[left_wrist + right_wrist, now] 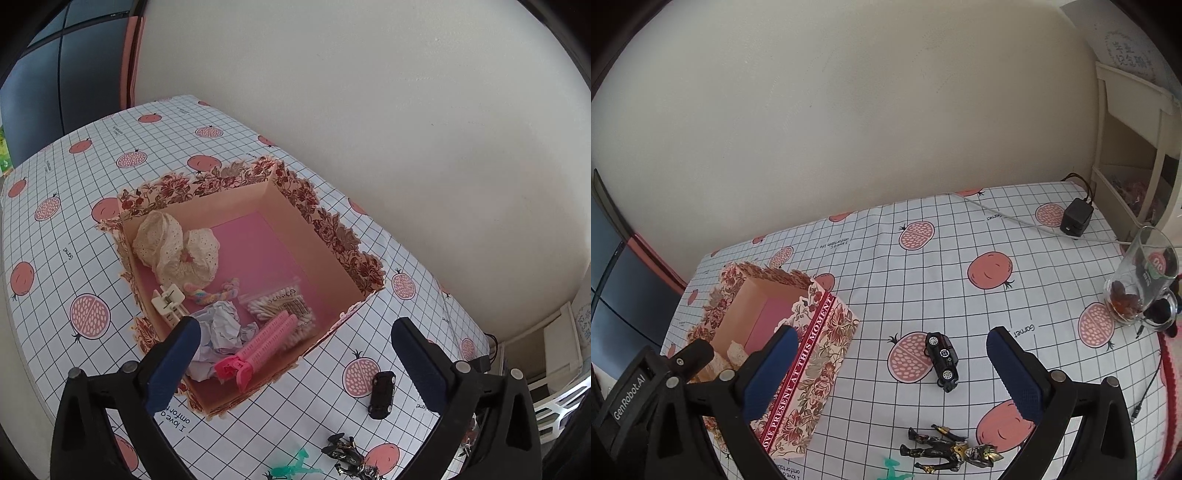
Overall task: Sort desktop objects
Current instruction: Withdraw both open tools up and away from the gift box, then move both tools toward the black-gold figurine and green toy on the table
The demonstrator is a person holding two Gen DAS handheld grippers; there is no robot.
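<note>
Left tool (657,376) reads "GenRobot.AI"; box (809,373) says "PRESENT AT THIS MOMENT"

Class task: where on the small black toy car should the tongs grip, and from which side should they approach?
Grip the small black toy car across its narrow body, mid-length between the wheels, coming from above. It stands upright on the checked tablecloth, and the right tongs are open above it.

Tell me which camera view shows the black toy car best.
The right wrist view. There the black toy car lies whole and sharp on the tablecloth, between the open fingers of the right gripper, with wheels and windows visible. The left wrist view shows it smaller, darker and without detail.
</note>
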